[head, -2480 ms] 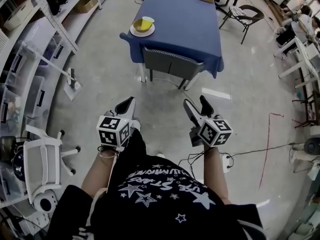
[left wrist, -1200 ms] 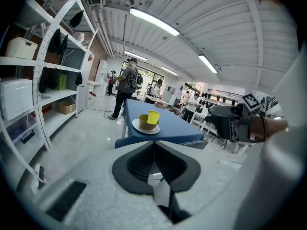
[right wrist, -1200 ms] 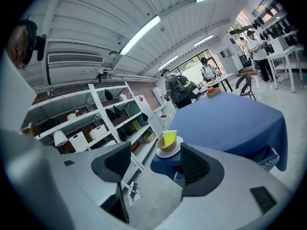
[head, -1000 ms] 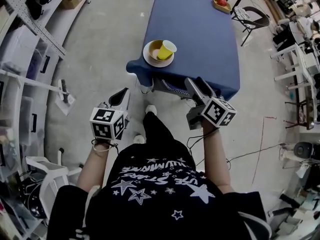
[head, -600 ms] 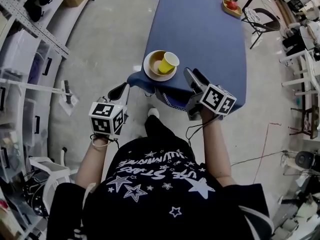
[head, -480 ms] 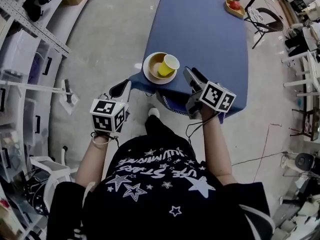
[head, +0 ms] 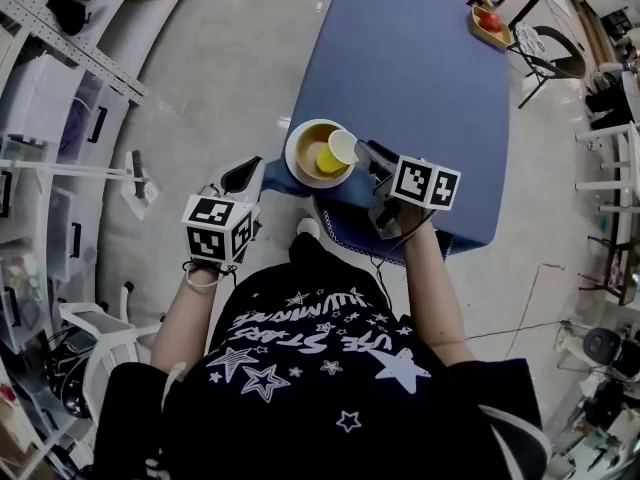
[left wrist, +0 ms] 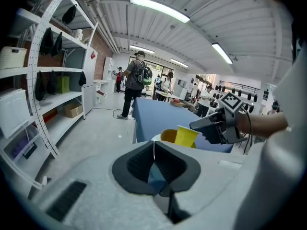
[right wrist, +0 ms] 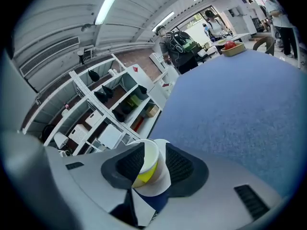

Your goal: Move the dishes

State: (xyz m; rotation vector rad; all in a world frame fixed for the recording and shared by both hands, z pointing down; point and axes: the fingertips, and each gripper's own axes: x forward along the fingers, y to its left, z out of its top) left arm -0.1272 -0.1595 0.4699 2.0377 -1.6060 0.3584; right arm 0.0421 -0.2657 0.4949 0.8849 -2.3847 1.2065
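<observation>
A white plate [head: 294, 165] sits on the near left corner of the blue table [head: 420, 78]. It carries a yellow bowl [head: 311, 140] and a tilted yellow paper cup [head: 335, 151]. My right gripper [head: 368, 154] is open at the cup's right side. In the right gripper view the cup [right wrist: 144, 169] shows between the jaws of the right gripper [right wrist: 152, 169], with the plate [right wrist: 160, 188] under it. My left gripper [head: 243, 175] hangs open over the floor, left of the table corner and apart from the plate. The left gripper view looks across my left gripper [left wrist: 156, 159] at the cup [left wrist: 186, 135], bowl [left wrist: 168, 136] and right gripper [left wrist: 211, 127].
A wooden tray with a red fruit [head: 490, 20] stands at the table's far end. Metal shelving [head: 60, 58] lines the left side. A chair [head: 345, 230] is tucked under the near table edge. People [left wrist: 136, 83] stand beyond the table.
The person has walked up to the table. My right gripper has moved forward to the cup on the plate. The left gripper has stayed low at the left.
</observation>
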